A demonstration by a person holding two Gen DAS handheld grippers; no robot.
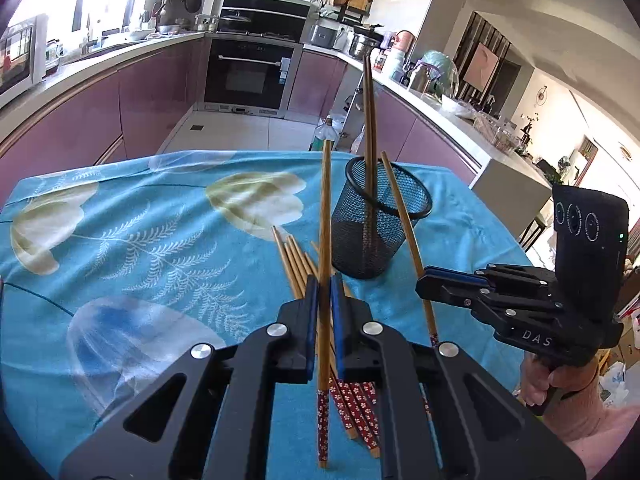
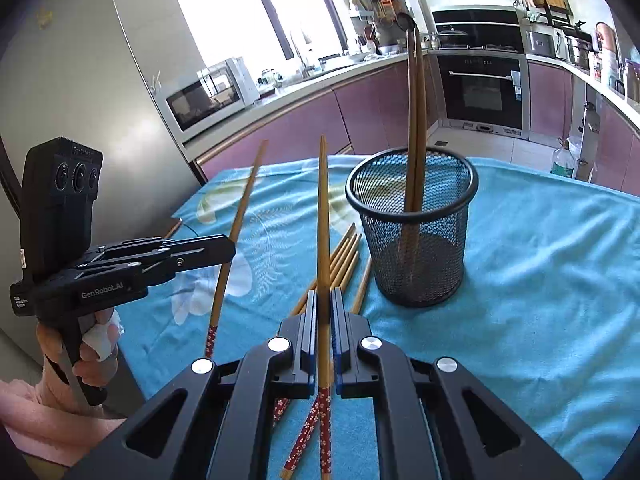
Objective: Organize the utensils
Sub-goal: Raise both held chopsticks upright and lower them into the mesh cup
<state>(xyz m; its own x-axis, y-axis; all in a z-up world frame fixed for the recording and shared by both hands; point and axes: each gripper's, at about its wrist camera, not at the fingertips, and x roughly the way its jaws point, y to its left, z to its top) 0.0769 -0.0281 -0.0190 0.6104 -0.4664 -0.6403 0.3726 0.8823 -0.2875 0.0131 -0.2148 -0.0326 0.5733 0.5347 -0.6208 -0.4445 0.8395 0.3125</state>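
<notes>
- Bamboo chopstick (image 1: 325,216), left wrist view: the left gripper (image 1: 324,312) fingers are pinching it near its patterned end, keeping the tip up for dropping into the mesh holder (image 1: 380,232); loose chopsticks (image 1: 294,258) are lying on the surface (image 1: 120,220).
- Right wrist view: the right gripper (image 2: 324,320) fingers are clamping a second chopstick (image 2: 323,216) upright beside the holder, which is already standing two sticks (image 2: 414,120).
</notes>
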